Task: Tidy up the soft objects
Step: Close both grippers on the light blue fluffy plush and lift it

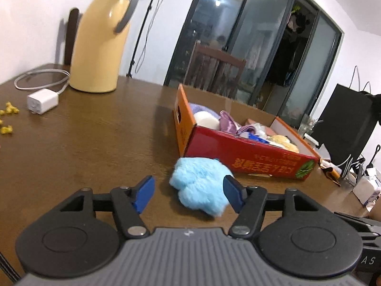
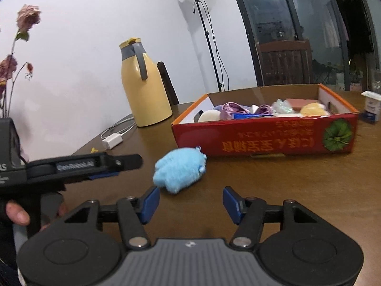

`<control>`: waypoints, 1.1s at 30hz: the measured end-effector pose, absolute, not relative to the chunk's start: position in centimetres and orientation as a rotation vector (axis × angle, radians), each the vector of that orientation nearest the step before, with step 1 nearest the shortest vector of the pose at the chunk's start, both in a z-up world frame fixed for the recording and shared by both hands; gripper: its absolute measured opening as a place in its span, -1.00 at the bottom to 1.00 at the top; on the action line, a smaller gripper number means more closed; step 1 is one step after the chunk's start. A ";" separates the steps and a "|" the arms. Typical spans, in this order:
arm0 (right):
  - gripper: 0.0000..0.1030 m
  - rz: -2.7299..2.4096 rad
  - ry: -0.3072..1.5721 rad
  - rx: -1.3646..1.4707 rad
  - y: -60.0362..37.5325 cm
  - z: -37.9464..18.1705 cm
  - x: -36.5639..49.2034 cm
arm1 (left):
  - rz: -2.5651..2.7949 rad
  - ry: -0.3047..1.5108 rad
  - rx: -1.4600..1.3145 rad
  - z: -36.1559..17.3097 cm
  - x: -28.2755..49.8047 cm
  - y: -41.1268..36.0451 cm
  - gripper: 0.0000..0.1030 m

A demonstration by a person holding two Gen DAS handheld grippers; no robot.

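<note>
A pale blue plush toy (image 1: 200, 186) lies on the brown table (image 1: 95, 138) by a red box (image 2: 264, 138) with orange lettering and orange rim.

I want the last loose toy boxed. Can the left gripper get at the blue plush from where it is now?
Probably yes. The left gripper has its jaws open, and the blue plush lies on the table just ahead, partly between them. Nothing lies between. The red box sits behind the plush, apart from it.
</note>
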State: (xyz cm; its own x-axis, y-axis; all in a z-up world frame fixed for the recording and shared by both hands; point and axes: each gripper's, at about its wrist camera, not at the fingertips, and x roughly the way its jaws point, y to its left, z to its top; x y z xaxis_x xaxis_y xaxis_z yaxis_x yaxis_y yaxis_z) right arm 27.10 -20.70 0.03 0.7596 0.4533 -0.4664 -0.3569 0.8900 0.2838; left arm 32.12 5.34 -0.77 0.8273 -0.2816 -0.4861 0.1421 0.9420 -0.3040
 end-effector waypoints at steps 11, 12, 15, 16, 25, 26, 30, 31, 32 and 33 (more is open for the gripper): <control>-0.01 0.476 0.621 0.249 -18.0 -1.9 34.8 | -0.327 0.638 -0.293 -3.3 37.7 6.2 0.02; -0.03 0.485 0.624 0.262 -17.9 -2.2 35.4 | -0.336 0.651 -0.309 -3.7 37.9 6.3 0.02; -0.13 0.512 0.646 0.297 -17.6 -3.3 36.8 | -0.362 0.661 -0.351 -3.9 38.0 7.0 -0.15; -0.13 0.528 0.649 0.318 -17.6 -3.6 37.0 | -0.366 0.662 -0.355 -4.0 38.0 7.0 -0.16; -0.21 0.566 0.657 0.352 -18.1 -4.0 37.4 | -0.381 0.653 -0.350 -3.9 37.6 6.6 -0.35; -0.23 0.567 0.656 0.348 -18.0 -4.0 37.4 | -0.382 0.655 -0.354 -3.9 37.6 6.6 -0.36; -0.28 0.586 0.657 0.306 -18.0 -3.7 37.0 | -0.386 0.673 -0.395 -4.1 37.1 6.8 -0.39; -0.29 0.593 0.662 0.306 -18.2 -3.7 36.9 | -0.388 0.681 -0.401 -4.1 36.7 6.6 -0.41; -0.30 0.595 0.668 0.307 -18.4 -3.6 36.6 | -0.387 0.687 -0.399 -4.0 36.0 6.2 -0.42; -0.31 0.591 0.674 0.303 -18.7 -3.4 36.1 | -0.386 0.687 -0.394 -3.9 35.4 5.9 -0.43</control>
State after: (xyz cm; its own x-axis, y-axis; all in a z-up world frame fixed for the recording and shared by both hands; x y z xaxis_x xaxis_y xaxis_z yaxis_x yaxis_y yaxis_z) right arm 36.11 -18.71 -3.39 0.6272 0.6015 -0.4948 -0.4119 0.7953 0.4448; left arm 35.35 5.88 -3.94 0.7093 -0.4645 -0.5301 0.2112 0.8576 -0.4690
